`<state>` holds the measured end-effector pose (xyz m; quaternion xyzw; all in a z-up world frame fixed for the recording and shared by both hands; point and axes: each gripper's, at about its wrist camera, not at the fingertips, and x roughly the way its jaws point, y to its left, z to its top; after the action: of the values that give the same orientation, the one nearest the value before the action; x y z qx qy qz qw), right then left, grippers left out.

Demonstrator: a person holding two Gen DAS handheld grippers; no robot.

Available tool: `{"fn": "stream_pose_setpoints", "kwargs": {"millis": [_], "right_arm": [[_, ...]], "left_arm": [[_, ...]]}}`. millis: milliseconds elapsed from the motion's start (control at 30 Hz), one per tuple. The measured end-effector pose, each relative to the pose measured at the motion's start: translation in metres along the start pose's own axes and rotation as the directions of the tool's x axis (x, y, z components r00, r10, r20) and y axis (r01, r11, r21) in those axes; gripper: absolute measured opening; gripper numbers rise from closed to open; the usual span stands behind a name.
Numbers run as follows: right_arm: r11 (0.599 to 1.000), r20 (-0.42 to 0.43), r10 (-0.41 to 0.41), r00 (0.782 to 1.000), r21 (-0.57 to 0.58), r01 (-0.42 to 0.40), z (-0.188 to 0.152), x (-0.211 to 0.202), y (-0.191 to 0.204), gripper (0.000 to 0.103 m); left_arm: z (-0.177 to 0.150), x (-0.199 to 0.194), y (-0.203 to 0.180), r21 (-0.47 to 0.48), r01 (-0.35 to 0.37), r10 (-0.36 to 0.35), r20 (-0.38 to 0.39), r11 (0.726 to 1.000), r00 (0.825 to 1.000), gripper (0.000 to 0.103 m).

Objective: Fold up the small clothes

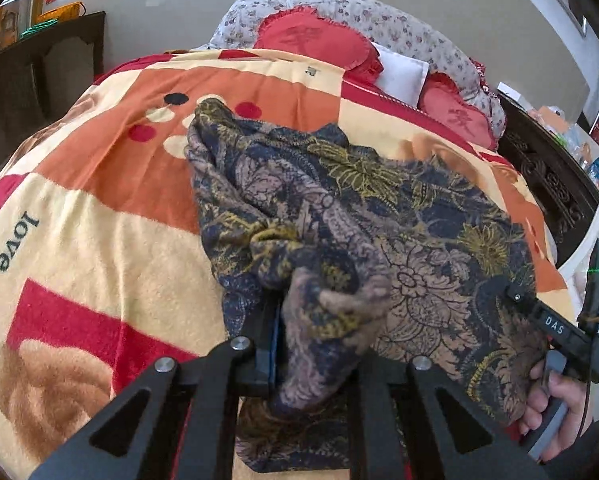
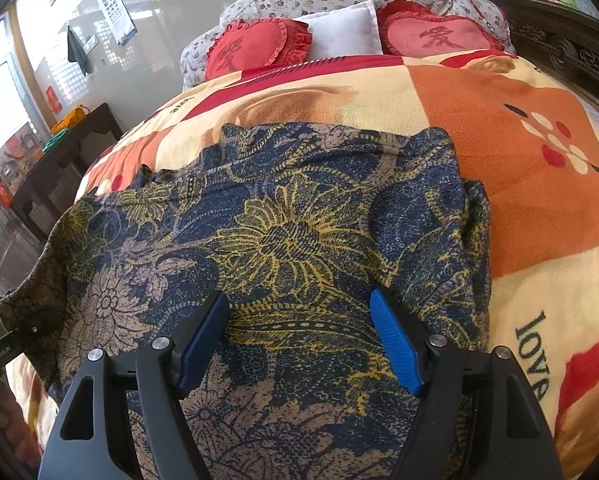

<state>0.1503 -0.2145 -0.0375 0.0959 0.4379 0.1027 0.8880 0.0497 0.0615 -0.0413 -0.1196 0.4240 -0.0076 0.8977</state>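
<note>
While lying spread over the patterned blanket (image 2: 479,92) on the bed, floral garment (image 2: 283,232) bunching at left. Left gripper (image 1: 315,320) clamping a gathered fold of it, lifting that edge off the blanket. Right gripper (image 2: 299,336) hovering over the flat middle, blue pads (image 2: 395,344) standing wide apart, gripping nothing.

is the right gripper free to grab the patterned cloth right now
Probably yes: the right gripper is open with its blue fingers spread right over the floral garment, and nothing lies between them. The left gripper already pinches a bunched part.
</note>
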Motion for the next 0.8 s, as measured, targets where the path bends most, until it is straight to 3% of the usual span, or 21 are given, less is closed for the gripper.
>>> {"fn": "stream_pose_setpoints", "kwargs": {"millis": [367, 433, 467, 567, 633, 733, 800], "right_arm": [[0.998, -0.024, -0.036, 0.999, -0.049, 0.035, 0.002, 0.002, 0.011, 0.092], [0.991, -0.114, -0.108, 0.988, -0.087, 0.099, 0.014, 0.002, 0.024, 0.082], [0.992, -0.148, -0.106, 0.983, -0.087, 0.094, 0.024, 0.001, 0.031, 0.07], [0.997, -0.09, 0.075, 0.993, -0.017, -0.077, 0.056, -0.015, 0.06, 0.068], [0.979, -0.063, 0.204, 0.977, -0.001, -0.205, 0.076, -0.015, 0.088, 0.07], [0.919, -0.15, 0.391, 0.908, 0.018, -0.393, 0.096, 0.018, 0.139, 0.077], [0.899, -0.27, 0.43, 0.862, 0.032, -0.438, 0.102, 0.054, 0.176, 0.077]], "left_arm": [[-0.004, -0.004, 0.006, -0.018, 0.031, -0.03, 0.024, 0.999, 0.999, 0.011], [-0.009, -0.013, 0.01, -0.009, 0.041, -0.04, 0.071, 0.999, 0.997, 0.011], [-0.012, -0.018, 0.011, 0.001, 0.038, -0.038, 0.098, 0.999, 0.995, 0.011], [-0.019, -0.029, 0.015, 0.021, 0.031, -0.034, 0.145, 0.999, 0.989, 0.011], [-0.02, -0.033, 0.016, 0.034, 0.028, -0.033, 0.158, 0.999, 0.987, 0.011], [-0.021, -0.041, 0.012, 0.066, 0.021, -0.033, 0.181, 0.998, 0.983, 0.011], [-0.022, -0.047, 0.007, 0.095, 0.015, -0.034, 0.198, 0.995, 0.98, 0.01]]}}
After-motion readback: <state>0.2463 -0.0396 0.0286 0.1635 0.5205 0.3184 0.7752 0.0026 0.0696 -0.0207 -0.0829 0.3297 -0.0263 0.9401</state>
